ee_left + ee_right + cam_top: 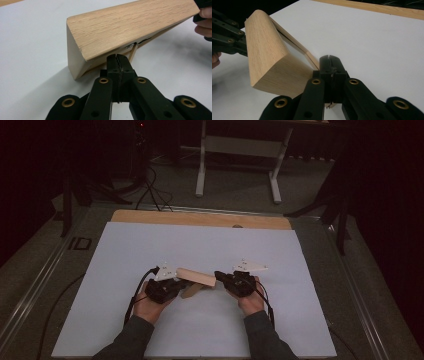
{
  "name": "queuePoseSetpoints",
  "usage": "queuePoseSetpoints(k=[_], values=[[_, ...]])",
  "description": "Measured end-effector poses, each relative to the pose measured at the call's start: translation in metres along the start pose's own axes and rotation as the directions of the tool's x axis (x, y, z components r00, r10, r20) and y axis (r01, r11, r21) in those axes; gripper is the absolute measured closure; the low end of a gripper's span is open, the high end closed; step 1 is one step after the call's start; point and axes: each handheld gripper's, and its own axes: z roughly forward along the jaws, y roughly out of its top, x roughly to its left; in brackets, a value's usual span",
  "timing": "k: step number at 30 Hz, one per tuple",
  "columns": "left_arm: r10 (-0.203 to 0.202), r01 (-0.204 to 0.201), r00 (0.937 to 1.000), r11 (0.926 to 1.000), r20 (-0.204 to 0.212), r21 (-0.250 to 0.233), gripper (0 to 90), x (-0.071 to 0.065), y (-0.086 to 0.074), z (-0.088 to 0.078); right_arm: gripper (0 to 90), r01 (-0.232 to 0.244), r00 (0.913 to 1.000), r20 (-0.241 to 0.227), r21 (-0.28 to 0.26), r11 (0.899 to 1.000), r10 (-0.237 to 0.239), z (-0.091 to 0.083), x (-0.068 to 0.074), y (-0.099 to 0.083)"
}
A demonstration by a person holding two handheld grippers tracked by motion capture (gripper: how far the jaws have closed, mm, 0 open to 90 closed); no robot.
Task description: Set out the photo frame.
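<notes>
While the wooden block (pixel 196 276) is held between both tools above the white sheet (pixel 150 245):
Left gripper (pixel 117 58): jaws pressed together, seemingly clamped on a thin strip under the block's near end.
Right gripper (pixel 329 60): jaws pressed together at the block's thin lower edge.
Block: raised, tilted, between the hands.

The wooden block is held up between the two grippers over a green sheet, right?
Not quite: the sheet is white, not green, as the high view shows. The wooden block is indeed held up between the left gripper and the right gripper.
</notes>
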Motion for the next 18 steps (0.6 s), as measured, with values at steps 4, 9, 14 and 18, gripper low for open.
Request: queuePoseSetpoints(k=[4, 9, 14, 18], values=[[-0.006, 0.006, 1.0000, 1.0000, -0.006, 0.001, 89.7, 0.0011, -0.0001, 0.0013, 89.7, 0.006, 1.0000, 0.001, 0.000, 1.000, -0.006, -0.0011, 0.0007, -0.0004], [-0.011, 0.011, 0.9999, 0.9999, -0.008, 0.001, 89.7, 0.0015, -0.0002, 0.0025, 89.7, 0.010, 0.9999, -0.001, -0.001, 1.000, -0.010, -0.0030, 0.0019, -0.0016], [-0.026, 0.026, 0.9997, 0.9996, 0.001, -0.009, 89.7, 0.0011, 0.0008, 0.0022, 89.7, 0.022, 0.9997, -0.009, 0.004, 1.000, -0.022, -0.0036, 0.0047, -0.0018], [-0.026, 0.026, 0.9996, 0.9995, 0.009, -0.018, 89.7, -0.0011, 0.0029, 0.0012, 89.7, 0.040, 0.9990, -0.020, 0.007, 0.999, -0.040, -0.0029, 0.0082, -0.0018]])
